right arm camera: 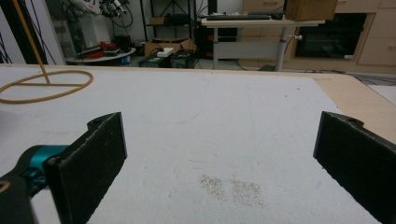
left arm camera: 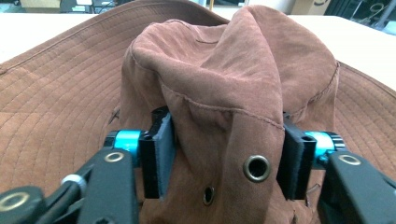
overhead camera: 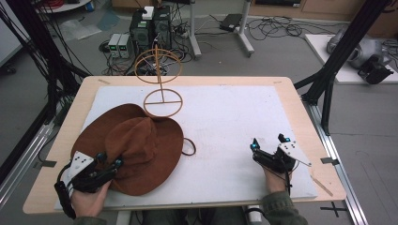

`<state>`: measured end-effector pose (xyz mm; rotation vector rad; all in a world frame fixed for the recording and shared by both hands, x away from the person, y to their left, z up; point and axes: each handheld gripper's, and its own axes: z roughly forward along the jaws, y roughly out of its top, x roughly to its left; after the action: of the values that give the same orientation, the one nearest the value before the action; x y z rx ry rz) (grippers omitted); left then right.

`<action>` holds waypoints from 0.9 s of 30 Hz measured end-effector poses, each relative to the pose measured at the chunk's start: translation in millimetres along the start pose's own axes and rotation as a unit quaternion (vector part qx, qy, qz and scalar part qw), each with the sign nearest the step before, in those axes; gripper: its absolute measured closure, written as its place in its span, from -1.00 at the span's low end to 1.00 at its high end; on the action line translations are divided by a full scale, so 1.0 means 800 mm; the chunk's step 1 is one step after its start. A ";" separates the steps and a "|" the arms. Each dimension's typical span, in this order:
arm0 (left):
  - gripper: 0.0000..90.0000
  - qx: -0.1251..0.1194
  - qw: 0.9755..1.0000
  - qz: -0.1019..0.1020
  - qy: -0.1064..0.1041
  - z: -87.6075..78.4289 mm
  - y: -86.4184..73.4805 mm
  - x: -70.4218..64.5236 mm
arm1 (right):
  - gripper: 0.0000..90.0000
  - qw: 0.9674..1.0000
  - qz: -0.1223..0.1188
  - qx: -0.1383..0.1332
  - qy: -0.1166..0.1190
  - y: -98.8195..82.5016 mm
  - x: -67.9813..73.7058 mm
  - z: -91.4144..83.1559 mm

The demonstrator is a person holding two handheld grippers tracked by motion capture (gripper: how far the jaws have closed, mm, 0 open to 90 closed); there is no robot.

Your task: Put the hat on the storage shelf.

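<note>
A brown wide-brimmed hat (overhead camera: 136, 150) lies brim-down on the white mat at the front left. My left gripper (overhead camera: 109, 159) reaches into it from the near side. In the left gripper view its two black pads (left arm camera: 159, 154) press on the soft crown of the hat (left arm camera: 224, 70), which bunches into folds between them. My left gripper (left arm camera: 224, 156) is shut on that crown. My right gripper (overhead camera: 268, 141) rests on the mat at the front right, apart from the hat. In its own view the right gripper (right arm camera: 219, 154) stands open over bare mat.
A thin wooden hat stand (overhead camera: 159, 79) with a ring base (right arm camera: 46, 86) and a hoop top rises behind the hat. The hat's cord loop (overhead camera: 189, 146) lies beside the brim. The white mat (overhead camera: 234, 117) covers most of the wooden table (overhead camera: 300, 122).
</note>
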<state>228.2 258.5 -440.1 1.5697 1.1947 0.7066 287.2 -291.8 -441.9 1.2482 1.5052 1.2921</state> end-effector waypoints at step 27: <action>0.95 -0.008 0.996 0.068 0.058 -0.005 0.006 -0.014 | -0.96 1.000 -0.004 0.001 0.000 -0.001 0.001 0.000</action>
<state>222.7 249.0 -433.2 1.6250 1.1709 0.9045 286.7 -291.1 -442.5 1.2423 1.5105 1.2852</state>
